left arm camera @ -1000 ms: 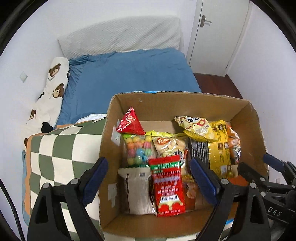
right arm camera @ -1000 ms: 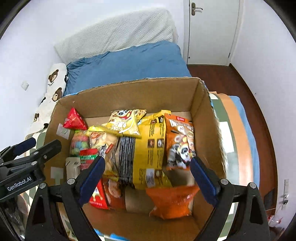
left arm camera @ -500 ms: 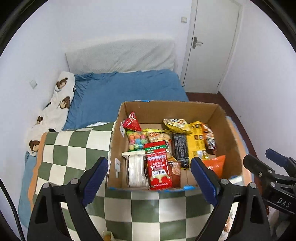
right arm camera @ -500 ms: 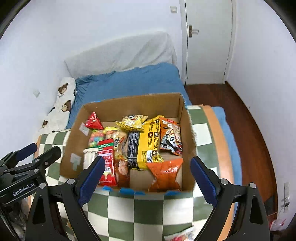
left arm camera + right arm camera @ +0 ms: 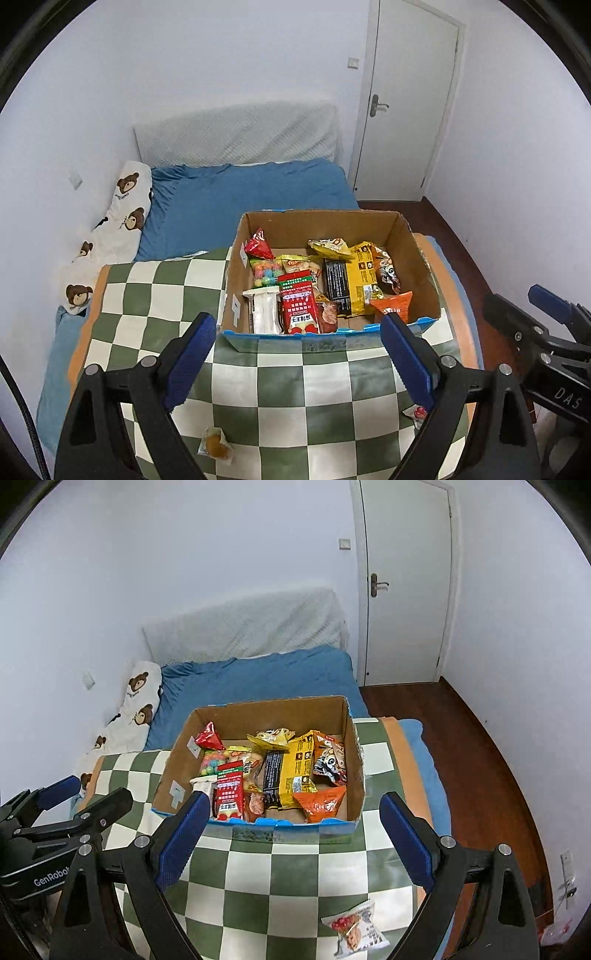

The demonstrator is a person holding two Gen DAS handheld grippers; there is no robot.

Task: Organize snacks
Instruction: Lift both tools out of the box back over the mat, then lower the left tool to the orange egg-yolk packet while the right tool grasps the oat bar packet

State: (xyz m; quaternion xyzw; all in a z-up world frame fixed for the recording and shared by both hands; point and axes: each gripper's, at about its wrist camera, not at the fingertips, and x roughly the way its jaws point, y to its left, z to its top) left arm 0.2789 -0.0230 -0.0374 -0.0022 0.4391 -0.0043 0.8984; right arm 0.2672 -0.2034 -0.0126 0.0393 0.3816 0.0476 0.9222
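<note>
Both grippers sit higher and farther back from the brown cardboard snack box (image 5: 258, 760) than before. Left gripper (image 5: 295, 354) and right gripper (image 5: 290, 834): fingers spread, empty. A small clear-wrapped snack packet (image 5: 354, 928) lies on the checked cloth (image 5: 295, 878) near the right gripper; judged light, crinkly, slippery, so best pinched at its sealed edge.

A: Any writing you can make out?

B: "DAS" in pale letters on the black body of the right claw (image 5: 546, 306), at the right edge of the left wrist view. "GenRobo", cut off, on the left claw (image 5: 85, 794) body, lower left of the right wrist view.

A: And the snack packets in the cardboard box (image 5: 424, 266)?

B: The red packet (image 5: 298, 302) carries printed characters, but too small to read. The others likewise.
</note>
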